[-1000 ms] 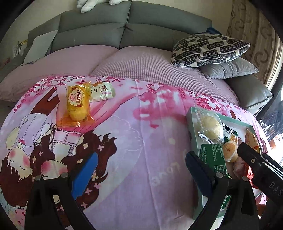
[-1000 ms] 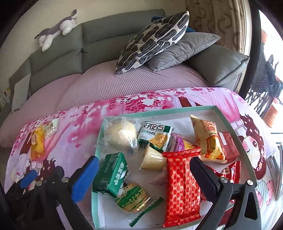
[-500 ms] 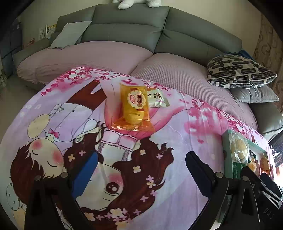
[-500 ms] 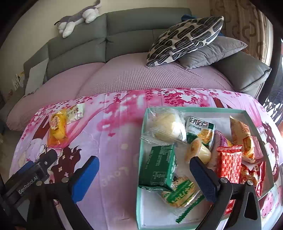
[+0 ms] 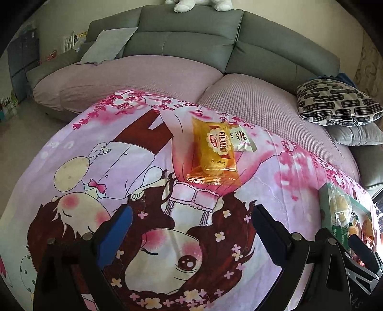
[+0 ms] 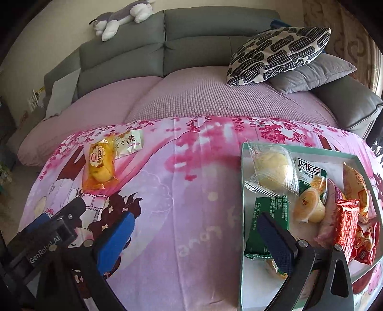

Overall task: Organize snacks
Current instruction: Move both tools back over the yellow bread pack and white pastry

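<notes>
A yellow bread packet (image 5: 214, 153) lies on the pink cartoon cloth, with a small white packet (image 5: 240, 138) touching its far right side. My left gripper (image 5: 191, 215) is open and empty, a short way in front of the yellow packet. In the right wrist view the same yellow bread packet (image 6: 100, 165) and white packet (image 6: 128, 143) lie at the far left. A green-rimmed tray (image 6: 242, 191) at the right holds several snacks, among them a green packet (image 6: 270, 215) and a wrapped bun (image 6: 273, 167). My right gripper (image 6: 196, 220) is open and empty over the cloth, its right finger above the tray's left part.
The pink cloth (image 6: 191, 181) covers a low surface in front of a grey sofa (image 5: 191, 36) with mauve seat covers. A patterned pillow (image 6: 277, 52) and a grey cushion (image 6: 311, 71) lie at the right. A plush toy (image 6: 119, 16) rests on the sofa back.
The left gripper has swung left and closer to the yellow bread packet. The right gripper has moved left off the tray, which now sits at the right edge of its view.
</notes>
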`<act>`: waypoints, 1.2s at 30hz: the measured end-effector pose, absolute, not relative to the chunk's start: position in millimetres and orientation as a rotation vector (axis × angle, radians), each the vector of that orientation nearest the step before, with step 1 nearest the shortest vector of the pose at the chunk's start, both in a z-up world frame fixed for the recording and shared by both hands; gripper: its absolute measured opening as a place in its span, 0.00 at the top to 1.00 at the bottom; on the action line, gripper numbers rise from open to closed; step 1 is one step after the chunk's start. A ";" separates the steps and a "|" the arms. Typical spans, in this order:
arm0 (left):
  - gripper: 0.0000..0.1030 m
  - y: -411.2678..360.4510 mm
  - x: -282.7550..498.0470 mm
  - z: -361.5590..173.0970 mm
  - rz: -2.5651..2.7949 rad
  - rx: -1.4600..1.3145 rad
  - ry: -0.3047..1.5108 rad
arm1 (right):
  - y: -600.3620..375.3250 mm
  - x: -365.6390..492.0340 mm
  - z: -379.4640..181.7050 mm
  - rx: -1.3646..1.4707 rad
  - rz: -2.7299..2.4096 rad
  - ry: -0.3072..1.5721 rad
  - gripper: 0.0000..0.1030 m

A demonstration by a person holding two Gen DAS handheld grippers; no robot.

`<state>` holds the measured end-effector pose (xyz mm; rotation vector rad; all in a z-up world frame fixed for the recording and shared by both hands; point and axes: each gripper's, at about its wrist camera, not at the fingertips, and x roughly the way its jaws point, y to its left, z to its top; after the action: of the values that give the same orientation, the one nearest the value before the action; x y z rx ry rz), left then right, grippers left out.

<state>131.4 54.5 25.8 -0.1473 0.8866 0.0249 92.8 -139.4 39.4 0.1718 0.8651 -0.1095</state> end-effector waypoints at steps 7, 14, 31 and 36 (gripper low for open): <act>0.04 55.3 142.3 20.5 0.035 -0.152 0.921 | -134.3 107.1 48.4 0.135 -0.108 0.824 0.00; 0.04 59.8 171.4 38.7 0.046 -0.208 0.869 | -132.5 122.8 48.2 0.135 -0.102 0.800 0.00; 0.04 63.0 244.5 14.8 -0.001 -0.185 0.890 | -131.8 205.0 26.6 0.149 -0.125 0.785 0.00; 0.04 71.9 248.1 -1.2 -0.012 -0.243 0.917 | -131.4 219.6 20.2 0.185 -0.106 0.799 0.00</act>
<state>248.1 71.9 -1.2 -0.2431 0.9166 -0.0124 219.6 -131.4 20.2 0.1848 0.7992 -0.1060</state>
